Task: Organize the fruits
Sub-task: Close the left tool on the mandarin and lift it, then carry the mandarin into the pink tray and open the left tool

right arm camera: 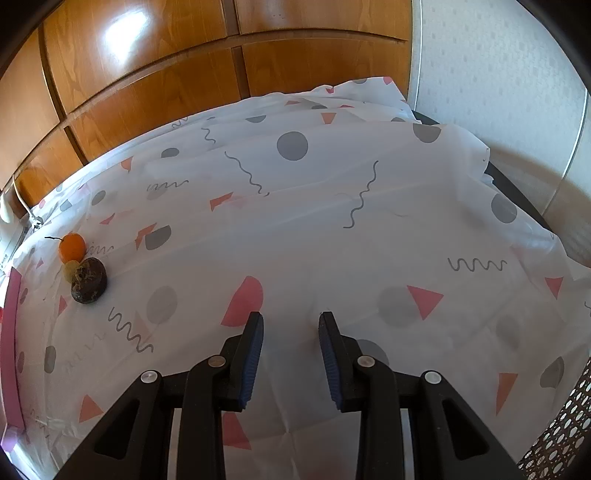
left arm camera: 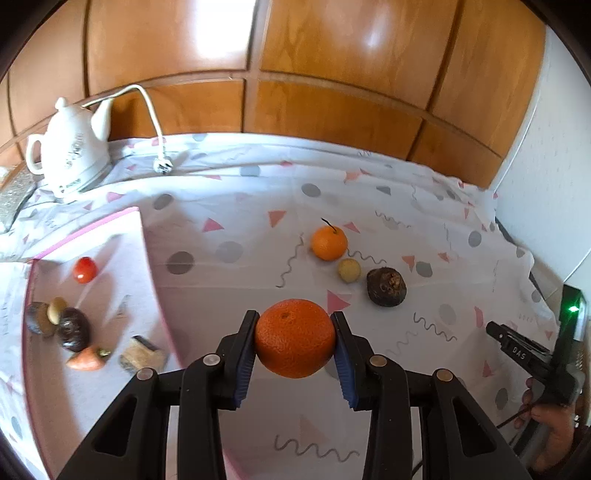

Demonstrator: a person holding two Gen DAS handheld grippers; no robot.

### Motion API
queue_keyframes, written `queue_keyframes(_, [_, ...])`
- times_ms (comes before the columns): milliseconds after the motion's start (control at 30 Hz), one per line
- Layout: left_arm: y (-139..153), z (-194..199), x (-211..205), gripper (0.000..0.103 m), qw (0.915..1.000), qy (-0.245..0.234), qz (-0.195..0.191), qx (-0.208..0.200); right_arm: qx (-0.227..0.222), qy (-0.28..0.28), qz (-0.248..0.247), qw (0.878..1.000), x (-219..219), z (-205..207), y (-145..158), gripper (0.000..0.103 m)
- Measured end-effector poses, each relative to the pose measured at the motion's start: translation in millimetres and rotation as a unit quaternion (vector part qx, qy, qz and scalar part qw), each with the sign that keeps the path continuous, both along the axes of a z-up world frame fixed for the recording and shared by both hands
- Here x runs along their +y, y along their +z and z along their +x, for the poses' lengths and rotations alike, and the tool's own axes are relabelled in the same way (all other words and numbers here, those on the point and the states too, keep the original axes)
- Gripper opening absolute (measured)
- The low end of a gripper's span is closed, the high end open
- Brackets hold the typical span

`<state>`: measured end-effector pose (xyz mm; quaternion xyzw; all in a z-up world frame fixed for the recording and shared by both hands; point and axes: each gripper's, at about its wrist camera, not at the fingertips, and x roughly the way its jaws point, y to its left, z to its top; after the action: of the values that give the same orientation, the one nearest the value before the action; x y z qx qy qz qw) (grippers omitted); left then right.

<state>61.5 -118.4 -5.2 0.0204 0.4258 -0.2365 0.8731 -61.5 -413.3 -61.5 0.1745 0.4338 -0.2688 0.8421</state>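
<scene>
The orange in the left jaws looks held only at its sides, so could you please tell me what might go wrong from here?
1. The orange is round and pinched only at its widest sides by the left gripper; it may slip out on the way.
2. The tray already holds a tomato and other produce; a dropped orange could roll into them.

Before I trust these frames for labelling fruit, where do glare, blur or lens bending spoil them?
Left wrist view: the orange in the left gripper is sharp; the box and its contents at the left look smeared; window glare on the wooden panels; the table edge bows from the fisheye. Right wrist view: the same panel glare, the tablecloth is evenly lit, and the small fruits sit near the bent left edge.
</scene>
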Motion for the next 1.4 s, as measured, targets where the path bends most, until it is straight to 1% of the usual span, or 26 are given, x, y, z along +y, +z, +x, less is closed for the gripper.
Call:
queue_keyframes(167, [13.0, -6.0, 27.1, 0.039, 0.9995, 0.026, -0.013, -0.014, 0.001, 0.003, -0.002, 1.000, 1.3, 0.4, -0.1, 0.031])
queue_keyframes(300, [17.0, -7.1, 51.0, 0.039, 0.9984, 0.052, -0.019, -0.015, 0.003, 0.006, -0.005, 1.000, 2.7, 1.4, -0.8, 0.031])
queue_keyframes(633, [10.6, -6.6, 102.8, 0.039, 0.9929, 0.115, -0.027, -0.009, 0.006, 0.005, -0.009, 1.000, 4.2, 1.9, -1.4, 0.031])
queue_keyframes(833, [5.2, -8.2, 139.4, 0.039, 0.9860, 0.162, -0.038, -0.004, 0.007, 0.005, -0.011, 1.000, 4.3, 1.8, -2.0, 0.031])
queue_keyframes(967, [-2.2, -5.2, 165.2, 0.039, 0.9800, 0.195, -0.039, 0.002, 0.008, 0.006, -0.013, 1.000, 4.7, 1.7, -2.2, 0.031])
queue_keyframes(1100, [-16.0, 1.8, 185.8, 0.039, 0.9751, 0.220, -0.030, 0.014, 0.009, 0.006, -0.013, 1.000, 4.9, 1.0, -2.1, 0.031])
queue_keyframes(1400, [-42.8, 19.3, 201.2, 0.040, 0.9676, 0.250, 0.001, 0.033, 0.010, 0.006, -0.015, 1.000, 5.4, 0.8, -2.2, 0.031])
